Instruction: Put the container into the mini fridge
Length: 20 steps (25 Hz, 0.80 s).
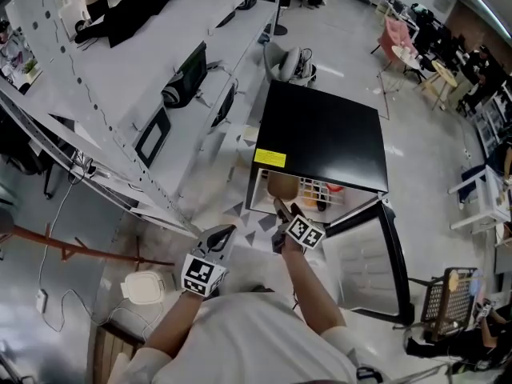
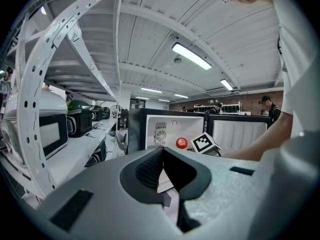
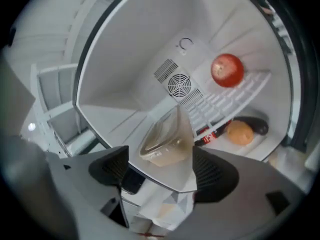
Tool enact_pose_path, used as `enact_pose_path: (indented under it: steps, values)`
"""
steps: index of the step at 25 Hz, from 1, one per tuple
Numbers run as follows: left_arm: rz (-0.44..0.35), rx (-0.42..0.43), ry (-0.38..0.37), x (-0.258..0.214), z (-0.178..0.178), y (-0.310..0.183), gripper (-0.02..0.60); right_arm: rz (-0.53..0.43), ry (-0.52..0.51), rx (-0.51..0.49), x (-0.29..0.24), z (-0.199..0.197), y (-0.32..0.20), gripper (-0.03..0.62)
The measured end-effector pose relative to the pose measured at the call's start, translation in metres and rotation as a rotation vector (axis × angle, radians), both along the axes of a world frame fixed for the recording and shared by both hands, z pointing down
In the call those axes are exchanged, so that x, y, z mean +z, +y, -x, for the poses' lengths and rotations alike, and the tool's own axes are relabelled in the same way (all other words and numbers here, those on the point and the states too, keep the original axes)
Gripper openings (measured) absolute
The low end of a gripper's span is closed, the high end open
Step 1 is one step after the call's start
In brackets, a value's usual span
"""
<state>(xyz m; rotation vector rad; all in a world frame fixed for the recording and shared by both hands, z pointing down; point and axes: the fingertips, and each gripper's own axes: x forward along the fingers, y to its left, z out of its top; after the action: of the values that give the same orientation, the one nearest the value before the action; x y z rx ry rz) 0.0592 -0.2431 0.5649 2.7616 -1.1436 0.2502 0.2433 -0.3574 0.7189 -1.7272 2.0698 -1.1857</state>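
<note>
The clear lidded container (image 3: pixel 165 141), holding something beige, rests on the white shelf inside the mini fridge (image 1: pixel 320 134). My right gripper (image 3: pixel 160 169) is open just in front of it. The jaws stand wide on either side and the pads do not touch it. In the head view the right gripper (image 1: pixel 284 217) reaches into the fridge opening, where the container (image 1: pixel 282 186) shows as a brownish shape. My left gripper (image 1: pixel 222 234) hangs to the left of the fridge, shut and empty. The left gripper view (image 2: pixel 162 186) looks towards the open fridge (image 2: pixel 170 131).
A red fruit (image 3: pixel 227 70) sits on the wire rack, with an orange (image 3: pixel 240 132), a dark eggplant (image 3: pixel 256 125) and a red can (image 3: pixel 212 131) below. The fridge door (image 1: pixel 372 266) stands open to the right. A white rack of appliances (image 1: pixel 184 78) runs along the left.
</note>
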Motion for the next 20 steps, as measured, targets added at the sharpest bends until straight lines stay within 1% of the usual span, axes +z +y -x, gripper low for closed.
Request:
enact_pose_path:
  steps: [1,3,5,7,16,20]
  values:
    - [0.0,0.003,0.0,0.0,-0.002,0.001,0.005,-0.003,0.068,-0.019,-0.003,0.001,0.001,0.405]
    - [0.003,0.004,0.0,0.001,-0.004,0.003,0.005,-0.011,0.163,-0.057,-0.009,0.007,0.003,0.396]
    - [0.005,0.004,-0.002,0.002,-0.006,0.005,0.005,-0.017,0.233,-0.092,-0.01,0.015,0.004,0.391]
    - [0.008,0.002,-0.004,0.003,-0.007,0.007,0.005,-0.017,0.28,-0.116,-0.009,0.019,0.003,0.391]
    - [0.024,-0.059,-0.007,0.009,0.001,0.016,0.005,-0.009,0.335,-0.188,-0.001,0.02,-0.015,0.391]
    - [0.024,-0.086,-0.001,0.01,0.0,0.022,0.005,-0.013,0.36,-0.219,-0.003,0.017,-0.013,0.391]
